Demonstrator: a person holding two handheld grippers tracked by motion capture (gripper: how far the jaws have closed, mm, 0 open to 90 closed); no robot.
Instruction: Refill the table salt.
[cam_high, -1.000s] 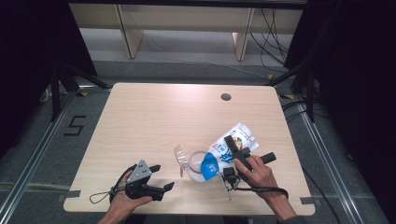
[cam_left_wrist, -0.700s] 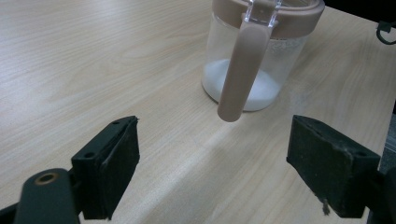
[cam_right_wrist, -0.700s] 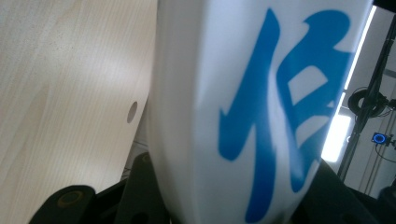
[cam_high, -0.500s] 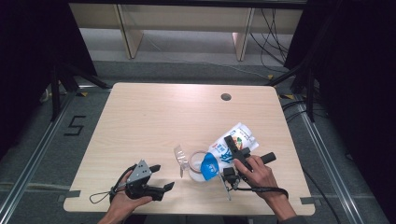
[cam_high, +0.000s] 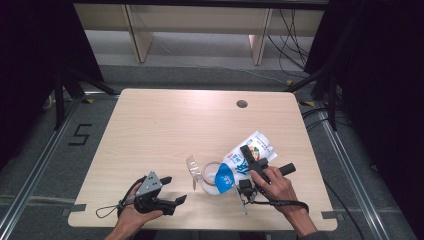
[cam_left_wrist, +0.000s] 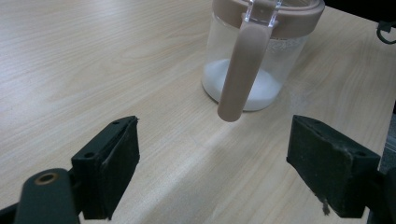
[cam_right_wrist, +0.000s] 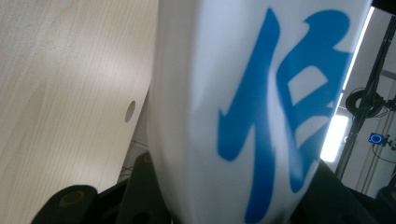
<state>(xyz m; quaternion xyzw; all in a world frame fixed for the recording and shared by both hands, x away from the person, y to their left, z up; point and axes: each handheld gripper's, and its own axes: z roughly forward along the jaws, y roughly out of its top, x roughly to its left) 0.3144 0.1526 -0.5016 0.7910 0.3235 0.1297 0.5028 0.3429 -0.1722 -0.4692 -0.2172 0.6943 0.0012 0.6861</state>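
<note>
While the right gripper (cam_high: 248, 162) clenches the tilted white-and-blue plastic pouch (cam_high: 243, 158) over the clear brown-lidded jar (cam_left_wrist: 254, 56), a slip could spill powder; left gripper (cam_left_wrist: 224, 172) fingers released.

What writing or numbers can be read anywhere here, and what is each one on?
"5": black number marked on the floor left of the table.
Large blue character on the white bag held in the right tool: seen too close and cut off to read.
Small print and picture on the bag's upper end, high view: too small to read.
The jar bears no text.
</note>
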